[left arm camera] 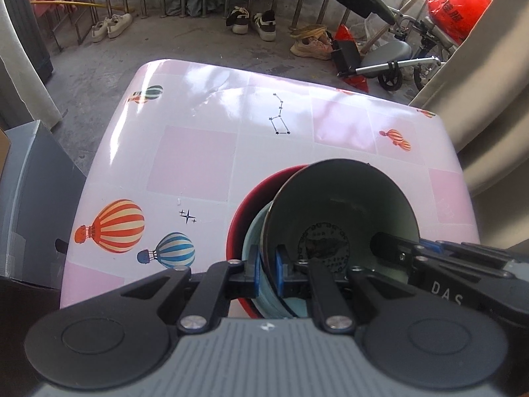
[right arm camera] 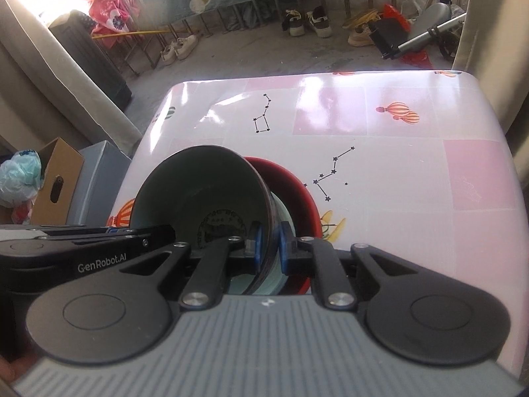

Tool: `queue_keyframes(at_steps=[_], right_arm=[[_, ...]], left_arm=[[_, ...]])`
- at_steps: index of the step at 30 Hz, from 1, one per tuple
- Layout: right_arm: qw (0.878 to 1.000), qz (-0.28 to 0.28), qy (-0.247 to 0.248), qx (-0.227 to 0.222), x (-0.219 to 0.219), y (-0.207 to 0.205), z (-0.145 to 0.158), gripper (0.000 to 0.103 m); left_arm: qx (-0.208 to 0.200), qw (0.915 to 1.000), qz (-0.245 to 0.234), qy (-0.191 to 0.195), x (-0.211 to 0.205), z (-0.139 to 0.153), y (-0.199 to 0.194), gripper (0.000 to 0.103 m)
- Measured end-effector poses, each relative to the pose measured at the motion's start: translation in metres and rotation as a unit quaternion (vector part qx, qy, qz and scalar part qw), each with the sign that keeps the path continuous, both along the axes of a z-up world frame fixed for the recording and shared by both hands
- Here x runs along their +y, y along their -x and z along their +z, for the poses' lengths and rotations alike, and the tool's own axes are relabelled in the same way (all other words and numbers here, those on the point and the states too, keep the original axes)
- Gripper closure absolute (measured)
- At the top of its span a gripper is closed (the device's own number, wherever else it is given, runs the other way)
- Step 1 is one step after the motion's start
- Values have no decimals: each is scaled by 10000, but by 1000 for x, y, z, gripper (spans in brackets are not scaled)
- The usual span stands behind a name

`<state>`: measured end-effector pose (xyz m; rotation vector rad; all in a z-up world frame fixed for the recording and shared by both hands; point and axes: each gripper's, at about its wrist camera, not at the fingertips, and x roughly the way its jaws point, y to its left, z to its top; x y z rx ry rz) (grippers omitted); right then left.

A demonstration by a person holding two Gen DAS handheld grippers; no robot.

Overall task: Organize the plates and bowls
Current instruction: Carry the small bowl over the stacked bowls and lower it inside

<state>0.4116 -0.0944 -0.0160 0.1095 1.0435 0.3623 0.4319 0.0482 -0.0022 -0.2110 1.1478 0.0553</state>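
A dark bowl [left arm camera: 347,205] [right arm camera: 198,192] with a pale green inside and a round print on its bottom hangs between both grippers. My left gripper [left arm camera: 267,271] is shut on the bowl's left rim, its blue pads on either side of the wall. My right gripper [right arm camera: 269,251] is shut on the opposite rim; its fingers [left arm camera: 396,248] show inside the bowl in the left wrist view. Under the dark bowl a light blue bowl [left arm camera: 254,231] [right arm camera: 286,215] nests in a red bowl [left arm camera: 258,195] [right arm camera: 294,178]. I cannot tell whether the dark bowl touches the blue one.
The bowls are over the near part of a pink and white table [left arm camera: 191,158] [right arm camera: 396,182] printed with balloons. A grey box [left arm camera: 33,198] and a cardboard box [right arm camera: 56,178] stand at its left. Shoes [left arm camera: 251,21] and a scooter [left arm camera: 386,56] lie on the floor beyond.
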Motion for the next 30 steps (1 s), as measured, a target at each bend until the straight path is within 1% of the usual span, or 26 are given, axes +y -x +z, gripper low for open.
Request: queue_keyframes(at_steps=[3, 5, 8, 11, 19, 24, 26, 30], right_arm=[[9999, 22, 61, 118, -1, -9, -10, 94], [9998, 55, 93, 184, 3, -17, -17, 94], [9997, 95, 126, 188, 6, -19, -17, 94], [9994, 137, 143, 293, 8, -20, -22, 94], [9993, 160, 171, 302, 8, -23, -24, 94], [9989, 115, 92, 439, 5, -25, -23, 91], [9989, 88, 28, 465, 4, -24, -21, 87], [9993, 49, -25, 369, 0, -21, -13, 81]], left_arm=[[99, 9999, 13, -15, 2, -7, -3, 93], [39, 10000, 8, -37, 4, -5, -3, 93], [59, 9999, 23, -91, 6, -4, -3, 93], [87, 9999, 20, -122, 7, -4, -2, 93], [-106, 9996, -74, -237, 4, 10, 1, 93], [-155, 9996, -106, -198, 3, 13, 2, 93], [-151, 9996, -132, -205, 2, 12, 3, 93], [-155, 9995, -153, -213, 1, 11, 4, 93]])
